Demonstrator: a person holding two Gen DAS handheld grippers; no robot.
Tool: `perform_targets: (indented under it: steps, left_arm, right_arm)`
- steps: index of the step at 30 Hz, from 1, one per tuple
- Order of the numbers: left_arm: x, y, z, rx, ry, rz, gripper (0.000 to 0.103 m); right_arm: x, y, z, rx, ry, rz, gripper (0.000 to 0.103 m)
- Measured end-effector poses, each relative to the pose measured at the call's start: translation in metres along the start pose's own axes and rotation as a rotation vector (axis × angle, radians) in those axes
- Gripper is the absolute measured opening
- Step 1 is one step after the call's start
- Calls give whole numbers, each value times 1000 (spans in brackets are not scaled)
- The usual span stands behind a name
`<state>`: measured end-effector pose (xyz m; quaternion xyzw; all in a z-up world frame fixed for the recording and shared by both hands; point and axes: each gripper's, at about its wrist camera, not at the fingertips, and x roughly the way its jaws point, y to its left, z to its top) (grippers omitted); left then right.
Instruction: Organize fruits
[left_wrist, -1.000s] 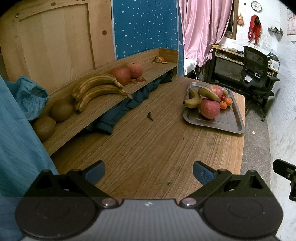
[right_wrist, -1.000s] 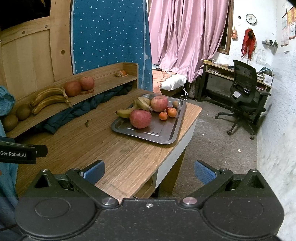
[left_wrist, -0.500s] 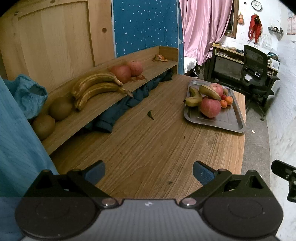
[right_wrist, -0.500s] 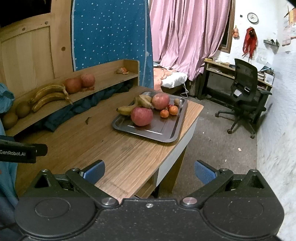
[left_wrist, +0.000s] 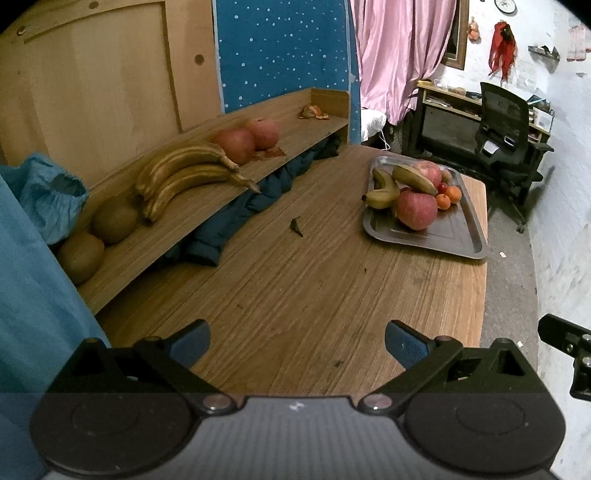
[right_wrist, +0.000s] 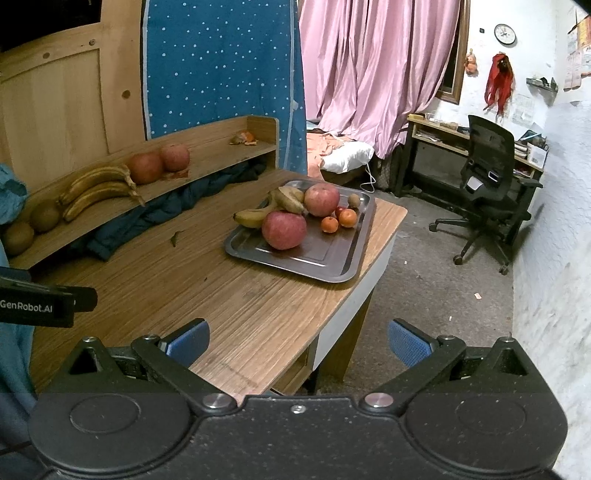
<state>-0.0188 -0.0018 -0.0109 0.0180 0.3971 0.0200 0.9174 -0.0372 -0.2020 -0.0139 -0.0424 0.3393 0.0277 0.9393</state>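
A steel tray (right_wrist: 332, 264) (left_wrist: 432, 242) lies at the table's far right end. It holds two red apples (right_wrist: 284, 229), bananas (right_wrist: 253, 218), two small oranges (right_wrist: 338, 220) and a kiwi (right_wrist: 354, 200). On the wooden shelf (left_wrist: 207, 218) at the left rest two kiwis (left_wrist: 112, 221), brown bananas (left_wrist: 184, 173) and two apples (left_wrist: 236, 144). My left gripper (left_wrist: 297, 341) hovers open over the near table, holding nothing. Over the table's front right corner my right gripper (right_wrist: 298, 341) is open too, well short of the tray.
A dark blue cloth (left_wrist: 236, 218) is stuffed under the shelf. A small leaf scrap (left_wrist: 296, 226) lies mid-table and orange peel (left_wrist: 313, 112) at the shelf's far end. An office chair (right_wrist: 487, 184), desk and pink curtain stand beyond the table.
Both views have shifted slightly; the tray sits a little farther right and lower in the right wrist view. Both grippers stay open, and no fruit has moved.
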Motion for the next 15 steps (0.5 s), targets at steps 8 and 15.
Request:
perform_targets:
  steps: [8, 15]
  left_arm:
    - [1, 0, 0, 5, 4, -3, 103]
    - [4, 3, 2, 0, 9, -2, 103]
  right_arm:
    - [0, 0, 0, -1, 1, 1, 102]
    - [1, 2, 2, -2, 5, -1, 102]
